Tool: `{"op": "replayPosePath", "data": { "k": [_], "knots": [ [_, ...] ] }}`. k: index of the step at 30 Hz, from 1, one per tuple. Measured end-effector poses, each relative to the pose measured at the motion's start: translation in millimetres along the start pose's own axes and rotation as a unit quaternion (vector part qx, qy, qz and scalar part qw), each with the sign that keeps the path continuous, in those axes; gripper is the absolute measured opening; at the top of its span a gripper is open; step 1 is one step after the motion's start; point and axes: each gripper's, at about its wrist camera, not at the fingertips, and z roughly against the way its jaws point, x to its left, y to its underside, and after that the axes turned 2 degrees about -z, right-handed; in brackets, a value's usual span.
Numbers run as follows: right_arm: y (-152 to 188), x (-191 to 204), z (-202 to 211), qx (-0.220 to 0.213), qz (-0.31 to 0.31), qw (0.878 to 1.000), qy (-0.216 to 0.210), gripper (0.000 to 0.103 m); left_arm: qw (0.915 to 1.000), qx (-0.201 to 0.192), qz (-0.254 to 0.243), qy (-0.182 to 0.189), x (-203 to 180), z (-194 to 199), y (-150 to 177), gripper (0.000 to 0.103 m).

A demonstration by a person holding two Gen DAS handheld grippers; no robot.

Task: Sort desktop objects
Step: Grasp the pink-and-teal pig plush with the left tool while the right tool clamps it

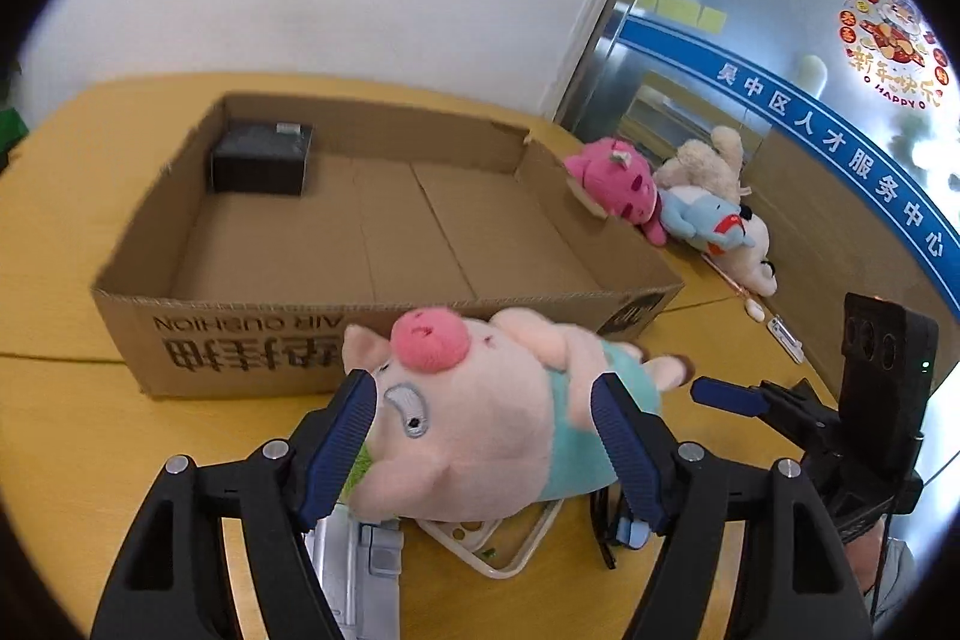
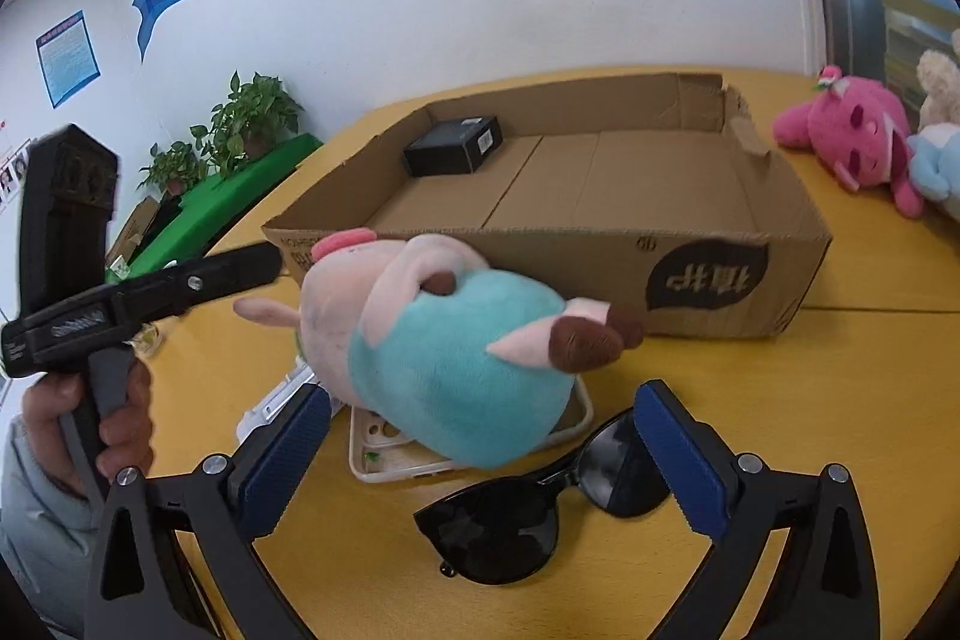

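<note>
The left gripper (image 1: 486,436) has its blue-padded jaws clamped on the soft pink plush pig in a teal shirt (image 1: 480,412), one pad against the face and the other against the shirt. The pig hangs just above the desk clutter, a short way in front of the near wall of the shallow brown cardboard box (image 1: 252,340). That hold across the plump middle probably keeps the floppy toy from sagging while it is carried over the low wall.

The right gripper (image 2: 480,460) hovers with its jaws wide apart and nothing between them, just above the black plastic sunglasses (image 2: 528,508) lying on the yellow wooden desk (image 2: 840,400). It looks lined up to take them next. Beside them lies a cream-coloured phone case (image 2: 420,466), partly under the pig.

Inside the box, a small black carton (image 1: 261,160) sits in the far corner, so sorting seems barely begun. Off the box's right wall, near the desk's far edge, lie more plush toys: a bright pink one (image 1: 618,178), a pale blue one (image 1: 702,217) and a beige one (image 1: 708,160).

The box wall reads, upside down, "AIR CUSHION" with Chinese characters. The glass partition bears "吴中区人才服务中心" and a round sticker with "HAPPY".
</note>
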Motion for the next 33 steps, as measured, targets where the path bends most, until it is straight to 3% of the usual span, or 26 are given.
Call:
{"op": "replayPosePath", "data": {
  "k": [6, 9, 12, 15, 19, 23, 25, 27, 29, 33],
  "knots": [
    [-4, -11, -18, 0.014, -0.017, 1.0, -0.002, 0.103, 0.9993, 0.019, 0.002, 0.031, 10, -24, 6, 0.072],
    [-3, -10, -32, 0.037, -0.017, 0.999, -0.034, 0.098, 0.9955, 0.034, -0.032, 0.082, -7, -22, 15, 0.072],
    [1, 0, -28, 0.034, 0.005, 0.999, -0.041, 0.1, 0.9937, 0.044, -0.094, 0.043, -26, -10, 30, 0.072],
    [4, -11, -13, 0.02, -0.021, 0.996, -0.088, 0.1, 0.9956, 0.027, -0.062, 0.065, -16, 8, 36, 0.072],
    [5, -21, -12, 0.026, -0.019, 0.999, -0.042, 0.1, 0.9987, 0.008, -0.036, 0.035, -6, 9, 32, 0.072],
    [-1, -10, -27, 0.039, -0.013, 0.997, -0.069, 0.098, 0.9979, 0.046, -0.032, 0.034, -4, -22, 29, 0.072],
    [-3, -1, -33, 0.04, 0.005, 0.998, -0.042, 0.098, 0.9976, 0.05, -0.033, 0.035, -7, -28, 28, 0.072],
    [-6, 3, -33, 0.034, 0.012, 0.999, -0.016, 0.093, 0.9975, 0.05, -0.03, 0.039, -7, -29, 30, 0.066],
    [-7, 3, -31, 0.028, 0.018, 0.999, 0.009, 0.08, 0.9978, 0.046, -0.015, 0.045, -5, -26, 32, 0.058],
    [-5, 3, -24, 0.013, 0.013, 1.0, 0.018, 0.07, 0.9992, 0.024, -0.015, 0.029, -13, -19, 33, 0.052]
  ]
}}
